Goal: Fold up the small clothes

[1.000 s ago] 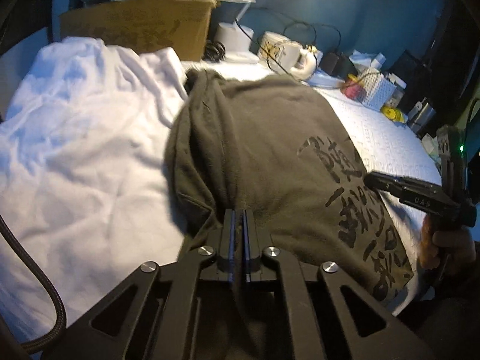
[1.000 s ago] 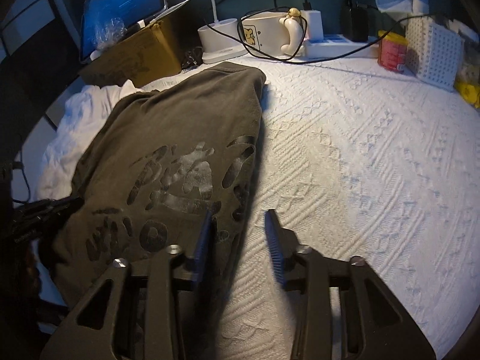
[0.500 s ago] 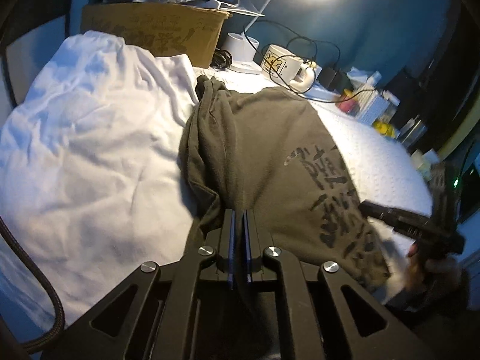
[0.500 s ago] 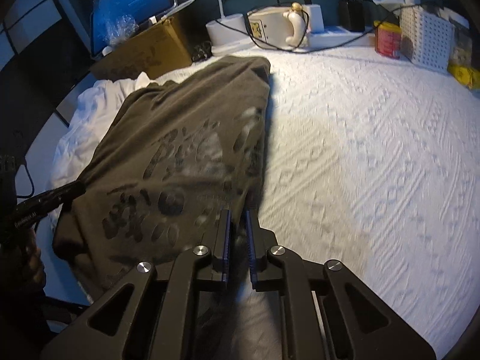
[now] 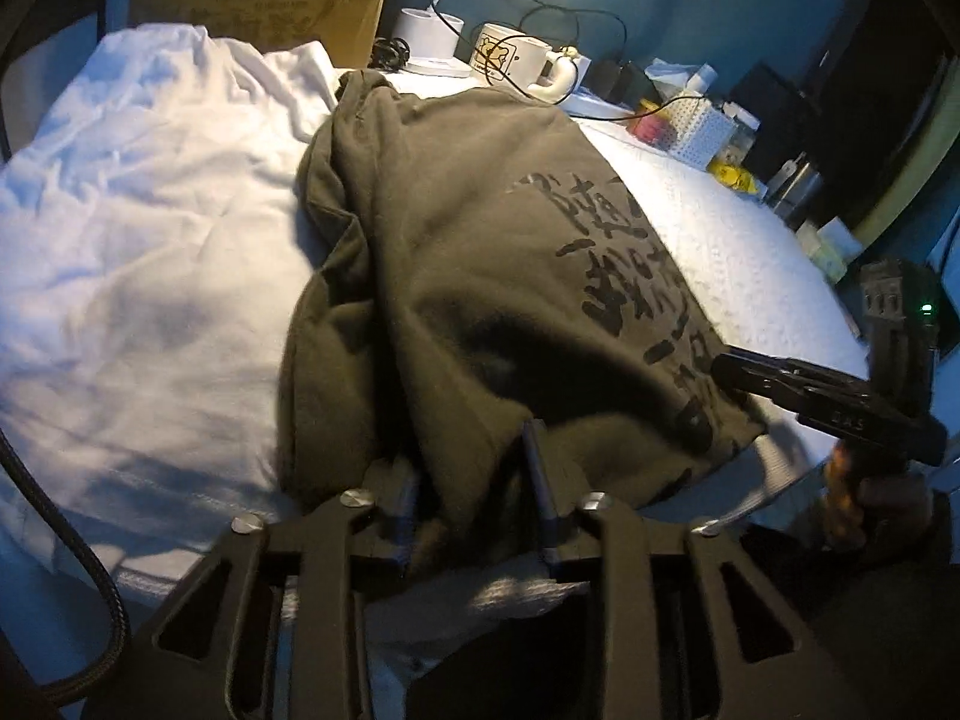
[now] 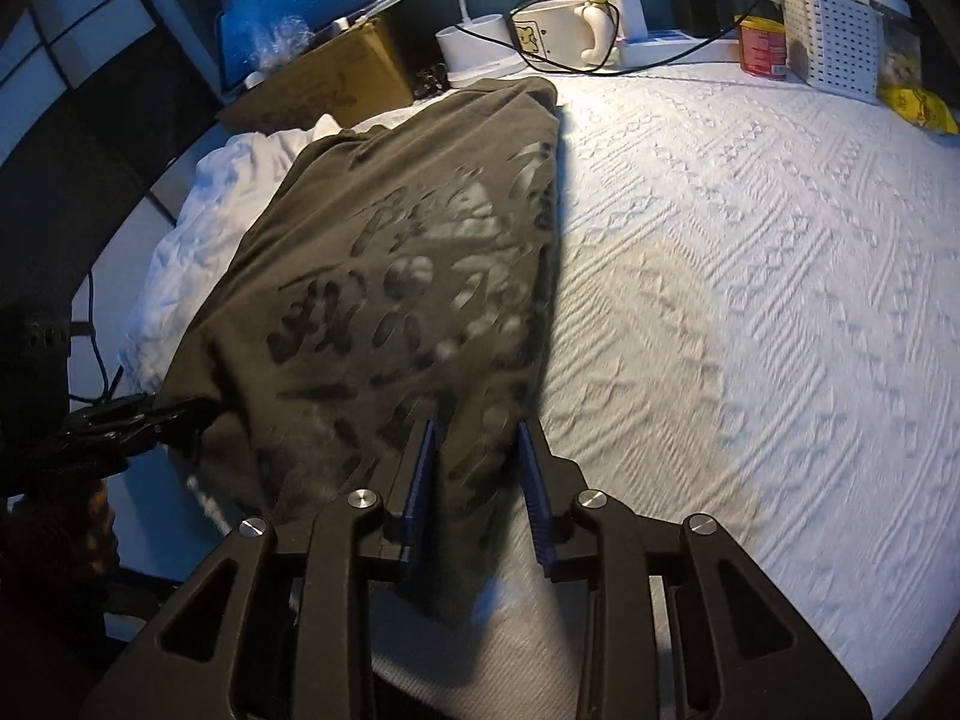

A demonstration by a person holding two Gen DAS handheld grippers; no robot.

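An olive-green T-shirt (image 5: 480, 252) with a black printed design lies folded lengthwise on the white textured bedspread (image 6: 750, 276); it also shows in the right wrist view (image 6: 408, 276). My left gripper (image 5: 471, 468) is open, its fingers either side of the shirt's near left hem, cloth between them. My right gripper (image 6: 474, 456) is open too, straddling the near right corner of the shirt. The right gripper shows in the left wrist view (image 5: 798, 390), the left one in the right wrist view (image 6: 138, 420).
A crumpled white garment (image 5: 150, 228) lies left of the shirt. At the back stand a cardboard box (image 6: 324, 78), a white mug (image 6: 564, 30), cables, a red can (image 6: 762, 45) and a white perforated basket (image 6: 834, 48). The bed's near edge is just below both grippers.
Both grippers were shut on the shirt's near hem half a second ago and have now opened. The hem has dropped onto the bed; the right view is still blurred from motion.
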